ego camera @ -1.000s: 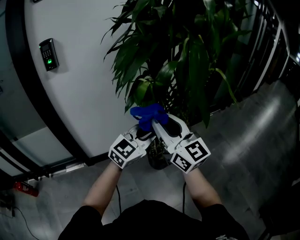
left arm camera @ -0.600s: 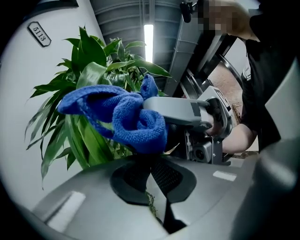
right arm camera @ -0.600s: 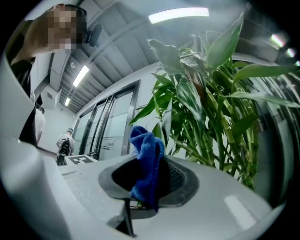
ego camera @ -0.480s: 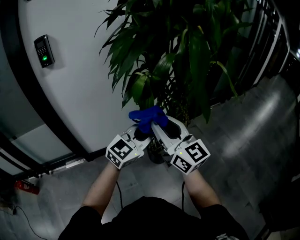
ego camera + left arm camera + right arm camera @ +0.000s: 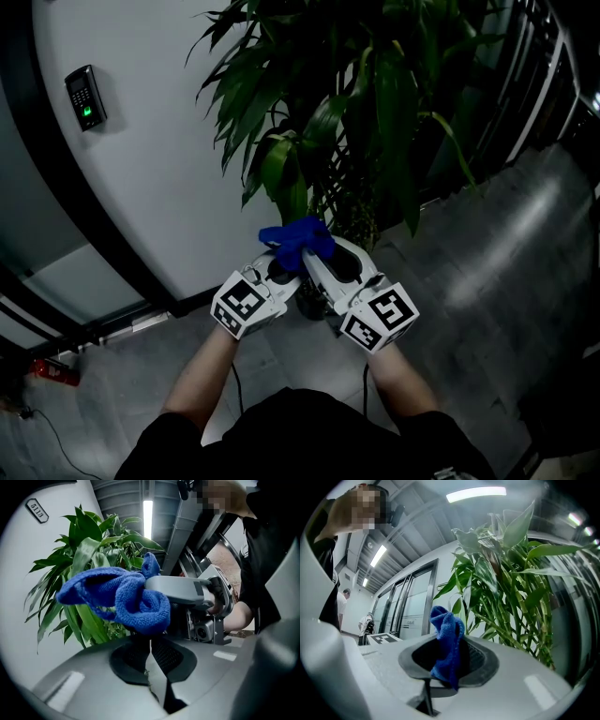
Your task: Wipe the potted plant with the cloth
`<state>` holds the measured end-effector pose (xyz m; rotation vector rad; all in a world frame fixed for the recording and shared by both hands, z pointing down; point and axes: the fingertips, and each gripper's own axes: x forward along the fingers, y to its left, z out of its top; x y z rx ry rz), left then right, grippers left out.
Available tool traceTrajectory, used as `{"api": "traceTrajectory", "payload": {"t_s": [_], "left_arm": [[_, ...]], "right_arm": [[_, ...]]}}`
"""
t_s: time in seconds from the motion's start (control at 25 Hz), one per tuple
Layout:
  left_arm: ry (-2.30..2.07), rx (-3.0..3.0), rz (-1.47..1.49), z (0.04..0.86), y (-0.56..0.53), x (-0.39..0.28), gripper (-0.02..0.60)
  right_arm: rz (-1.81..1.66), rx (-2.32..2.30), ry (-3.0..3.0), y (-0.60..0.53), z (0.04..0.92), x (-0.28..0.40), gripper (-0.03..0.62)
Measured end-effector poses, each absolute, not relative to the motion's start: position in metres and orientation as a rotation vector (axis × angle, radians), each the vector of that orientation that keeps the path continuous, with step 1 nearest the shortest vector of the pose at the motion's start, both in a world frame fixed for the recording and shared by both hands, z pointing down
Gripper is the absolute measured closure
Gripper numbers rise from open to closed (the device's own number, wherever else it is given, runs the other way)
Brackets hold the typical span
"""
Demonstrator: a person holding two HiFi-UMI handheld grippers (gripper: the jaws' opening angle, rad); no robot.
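Right now the right gripper [image 5: 447,665] has its jaws clamped on the cloth [image 5: 446,637]. The blue wad sticks up past the tips, so I'd guess fabric rather than plastic will meet the plant [image 5: 375,112]. The left gripper [image 5: 150,644] is tucked alongside, jaws closed together with nothing visibly between them, probably just steadying. The cloth sits low, just short of the nearest greenery.
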<state>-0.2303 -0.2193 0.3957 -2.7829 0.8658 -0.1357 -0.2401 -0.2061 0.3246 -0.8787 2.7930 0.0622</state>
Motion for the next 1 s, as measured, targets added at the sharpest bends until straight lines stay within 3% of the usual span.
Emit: {"api": "traceTrajectory", "payload": {"t_s": [1.0], "left_arm": [[0.799,-2.877,-0.202,0.434,-0.183,-0.226,0.56]], "right_arm": [[-0.024,-0.969,2.783,-0.174,0.352,-0.231,0.485]]}}
